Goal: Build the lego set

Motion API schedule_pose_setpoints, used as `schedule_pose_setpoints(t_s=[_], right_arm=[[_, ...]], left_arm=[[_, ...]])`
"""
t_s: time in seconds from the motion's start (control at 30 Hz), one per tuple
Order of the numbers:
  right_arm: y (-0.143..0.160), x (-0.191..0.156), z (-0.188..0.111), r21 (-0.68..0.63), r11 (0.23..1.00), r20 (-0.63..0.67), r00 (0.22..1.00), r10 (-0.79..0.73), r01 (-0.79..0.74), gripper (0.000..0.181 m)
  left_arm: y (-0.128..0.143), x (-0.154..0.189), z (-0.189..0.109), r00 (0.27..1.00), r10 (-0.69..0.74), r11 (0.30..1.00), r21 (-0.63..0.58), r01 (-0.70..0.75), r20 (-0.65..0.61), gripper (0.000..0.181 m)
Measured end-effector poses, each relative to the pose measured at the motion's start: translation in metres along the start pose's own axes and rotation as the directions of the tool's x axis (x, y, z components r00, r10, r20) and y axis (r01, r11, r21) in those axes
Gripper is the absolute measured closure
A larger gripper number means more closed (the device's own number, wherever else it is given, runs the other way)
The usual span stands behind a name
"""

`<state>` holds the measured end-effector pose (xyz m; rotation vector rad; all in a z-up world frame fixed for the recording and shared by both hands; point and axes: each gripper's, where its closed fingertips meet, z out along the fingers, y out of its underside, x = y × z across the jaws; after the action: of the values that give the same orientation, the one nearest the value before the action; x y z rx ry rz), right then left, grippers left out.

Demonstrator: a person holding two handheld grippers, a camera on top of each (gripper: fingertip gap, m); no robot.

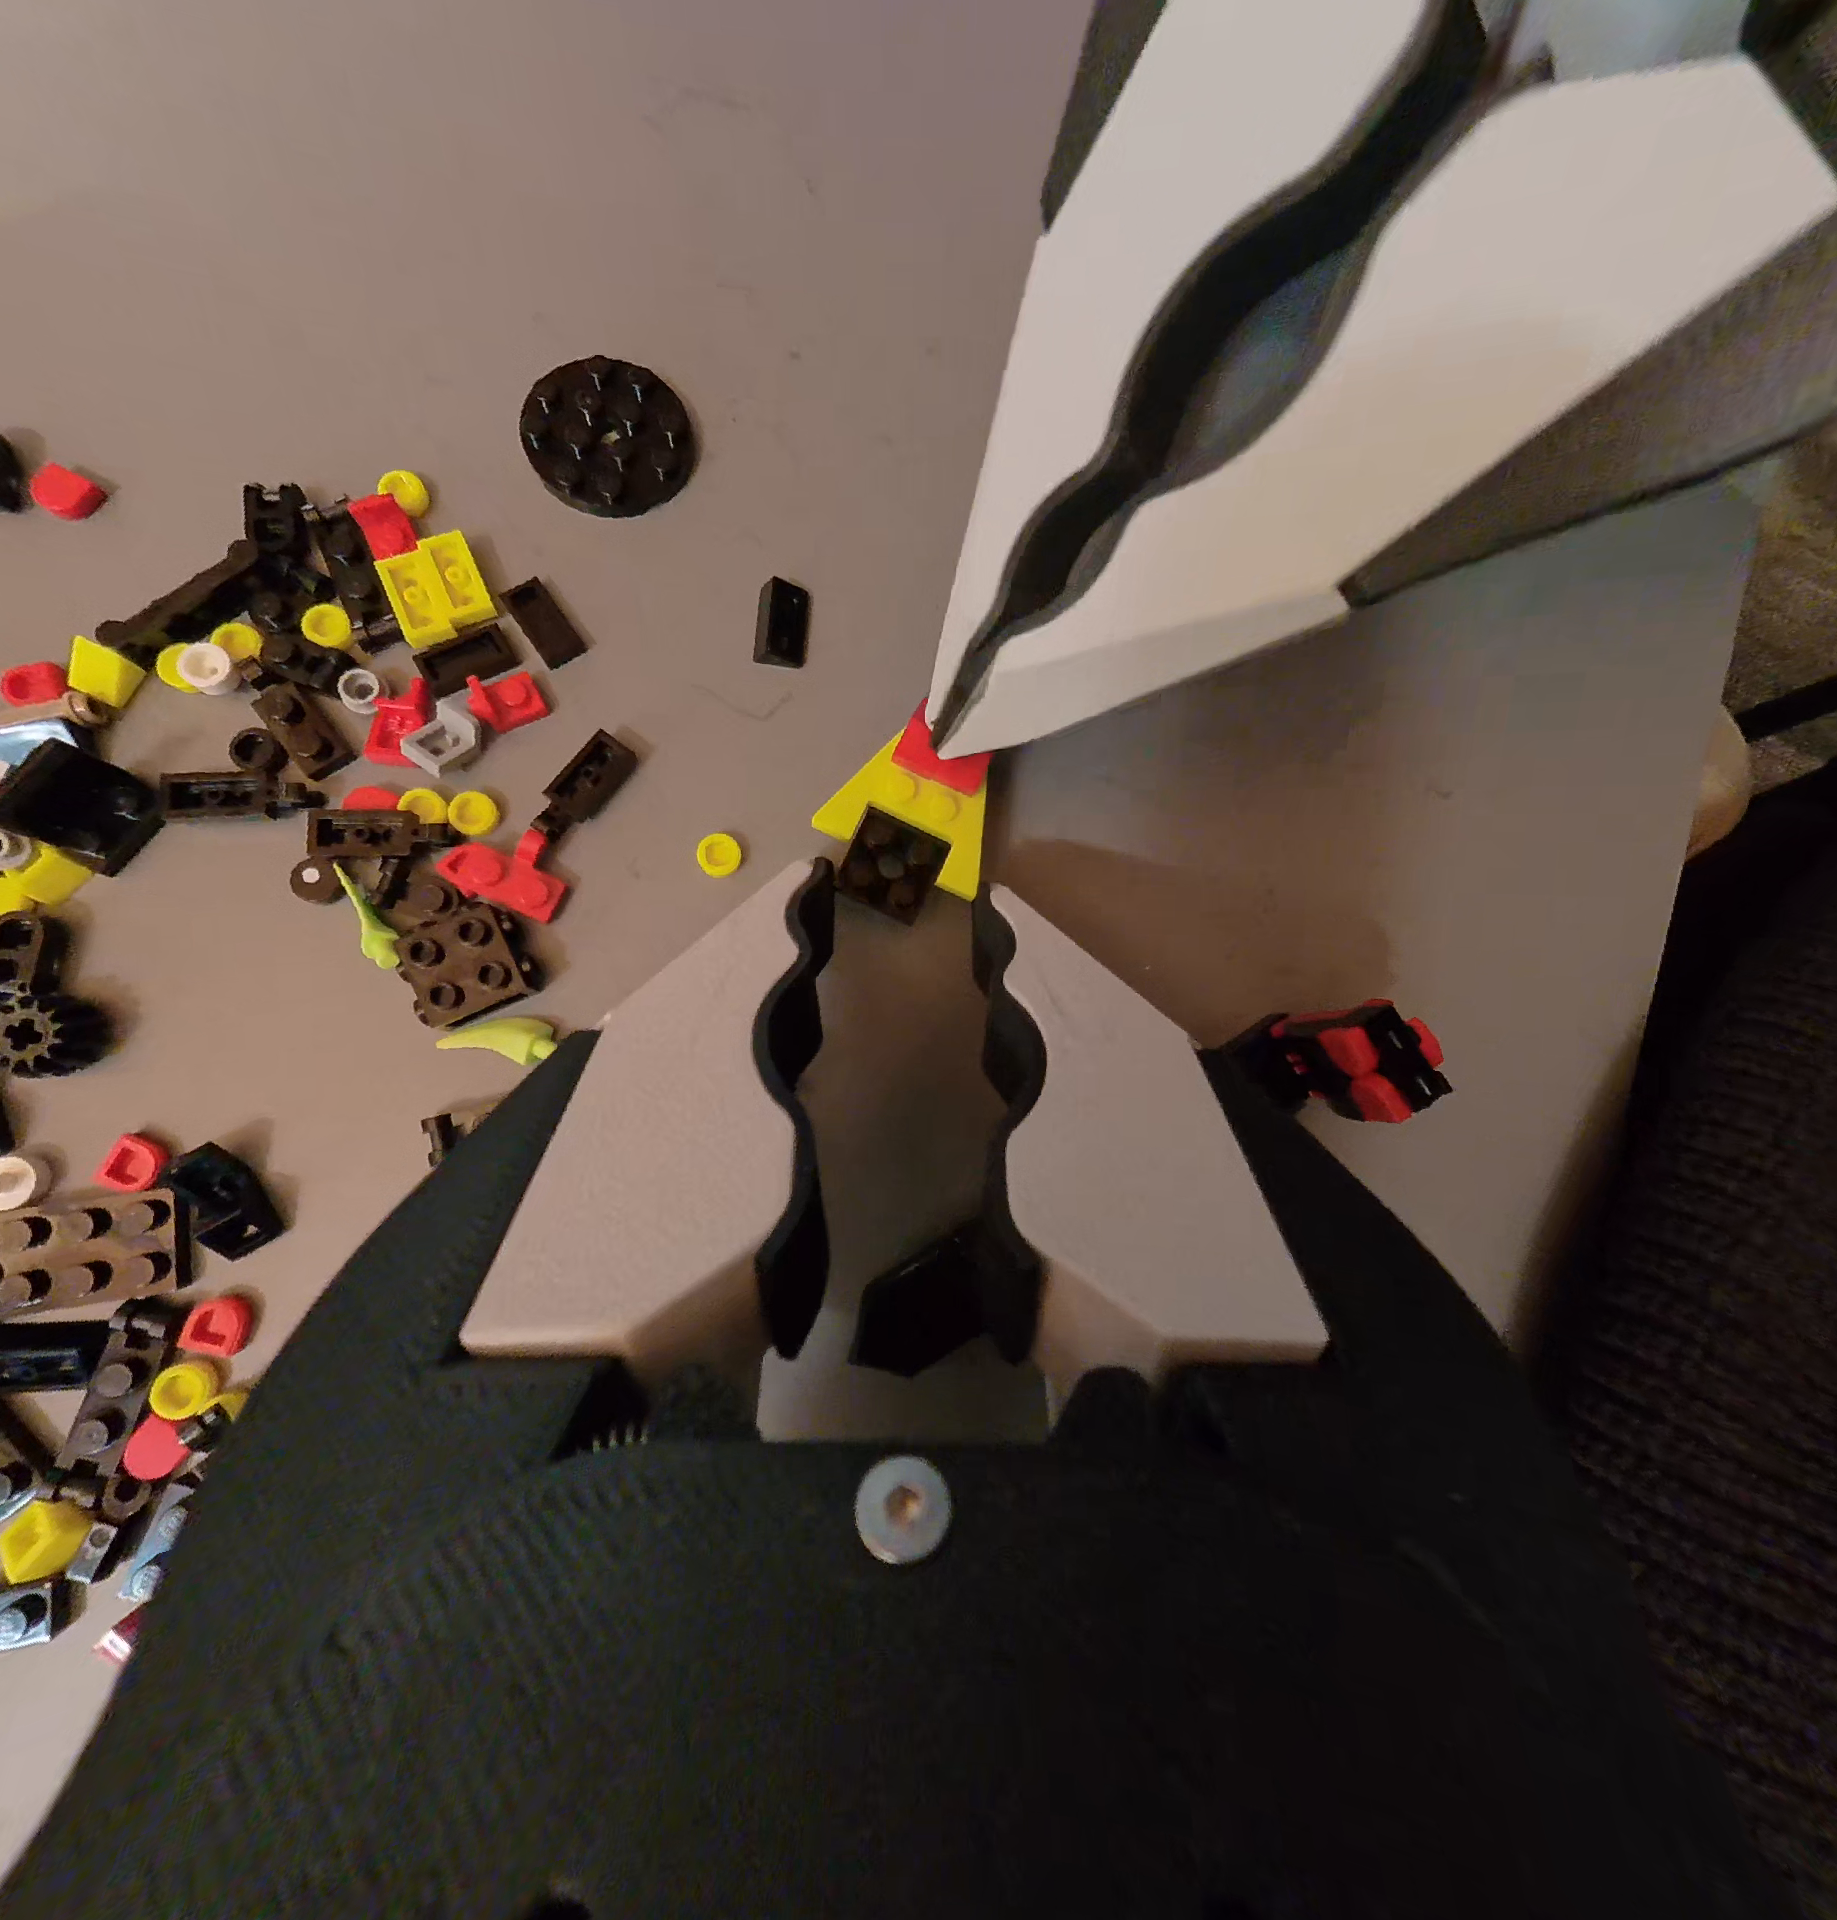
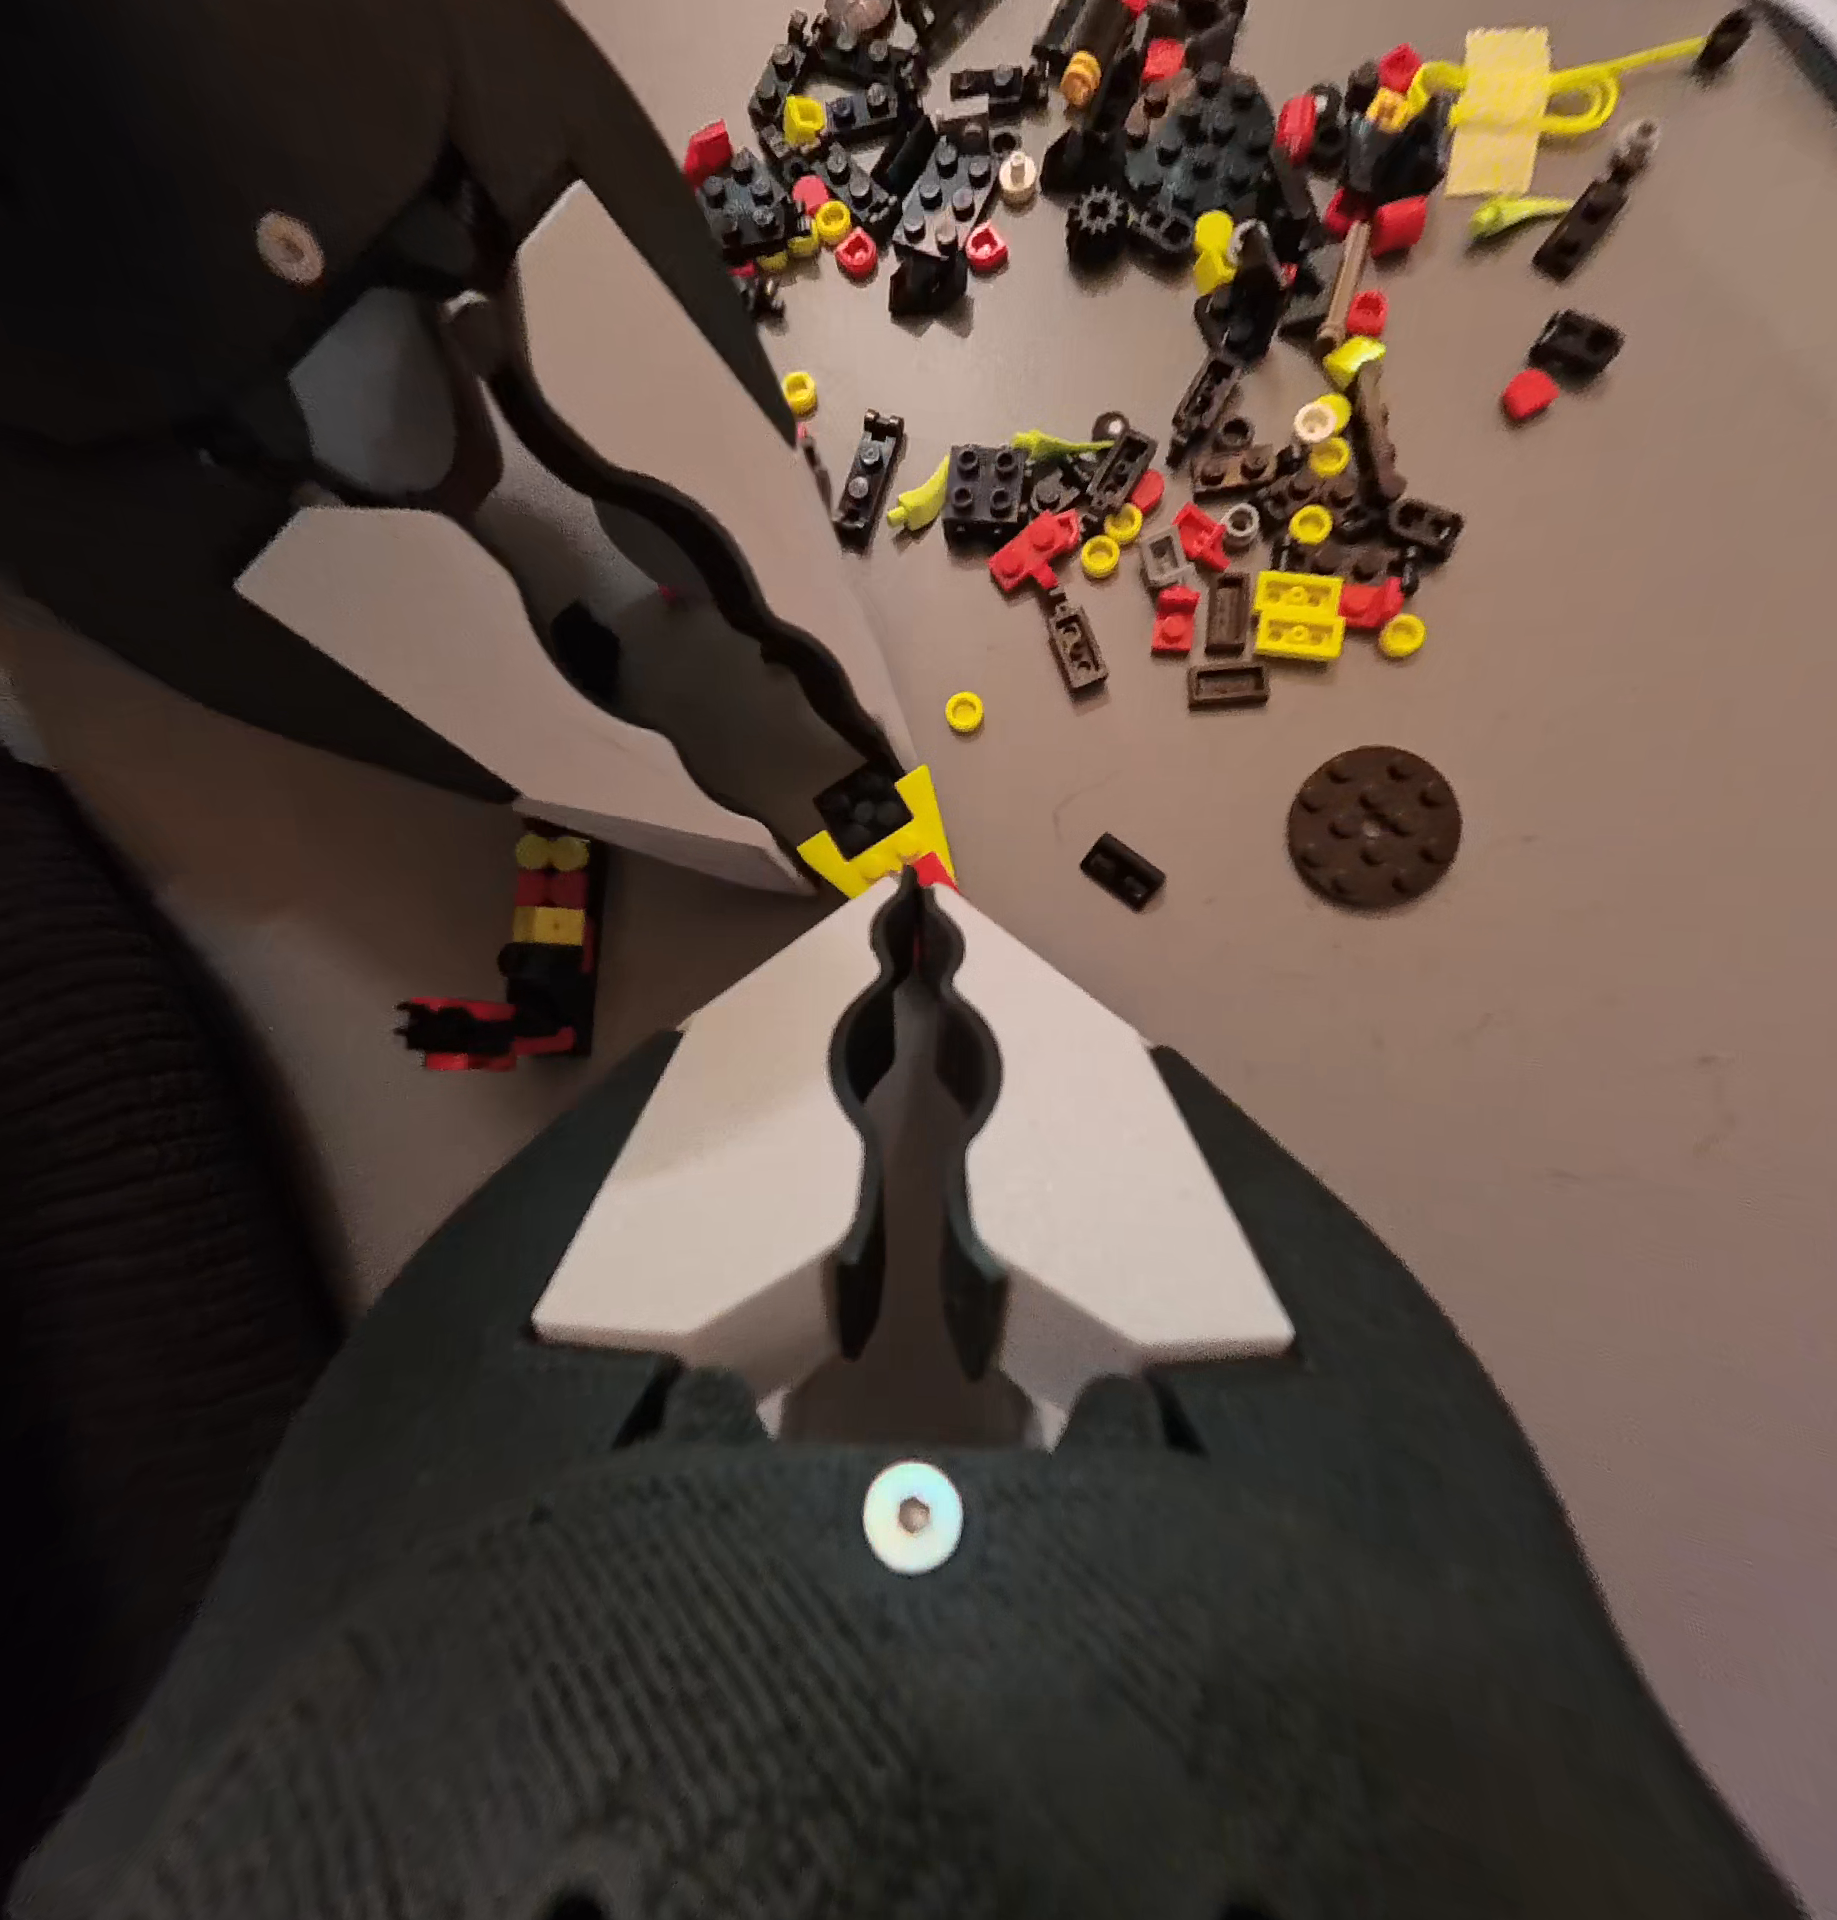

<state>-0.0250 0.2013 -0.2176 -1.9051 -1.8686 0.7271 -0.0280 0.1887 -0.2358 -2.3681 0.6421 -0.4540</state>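
Ideally the left gripper (image 1: 898,883), its fingers closed on the yellow wedge plate (image 1: 872,805), braces while the right gripper (image 2: 909,894), pinching the red plate (image 1: 929,753), presses squarely onto the studs.

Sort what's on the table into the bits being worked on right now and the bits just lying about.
In hand:
- left tongs, gripping the yellow wedge plate with its black block
- right tongs, shut on the red piece at the wedge's tip

Lying about:
- loose brick pile
- black round plate
- small black tile
- lone yellow stud
- red-and-black built chunk
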Motion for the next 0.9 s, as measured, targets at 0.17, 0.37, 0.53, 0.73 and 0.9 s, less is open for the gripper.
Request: schedule_pose_setpoints(t_s=[0.17,0.37,0.53,0.73,0.9], right_arm=[[-0.001,0.000,-0.001,0.076,0.986,-0.175,0.975,-0.134,0.150,0.181],[-0.001,0.000,-0.001,0.100,0.976,-0.259,0.952,-0.164,0.195,0.181],[-0.001,0.000,0.001,0.092,0.973,-0.300,0.938,-0.174,0.210,0.181],[-0.004,-0.001,0.002,0.098,0.964,-0.318,0.926,-0.204,0.246,0.181],[-0.018,0.004,-0.011,0.197,0.946,-0.344,0.922,-0.181,0.259,0.181]], left_arm=[[0.000,0.000,0.000,1.000,-0.017,1.000,0.000,0.017,-0.006,0.158],[-0.001,0.000,0.000,1.000,-0.028,1.000,0.000,0.028,-0.008,0.158],[-0.001,0.000,0.000,0.999,-0.032,0.999,-0.001,0.032,-0.006,0.158],[-0.001,-0.001,0.000,0.999,-0.035,0.999,0.001,0.035,-0.002,0.158],[-0.002,-0.001,0.001,0.999,-0.036,0.999,0.008,0.036,0.000,0.157]])
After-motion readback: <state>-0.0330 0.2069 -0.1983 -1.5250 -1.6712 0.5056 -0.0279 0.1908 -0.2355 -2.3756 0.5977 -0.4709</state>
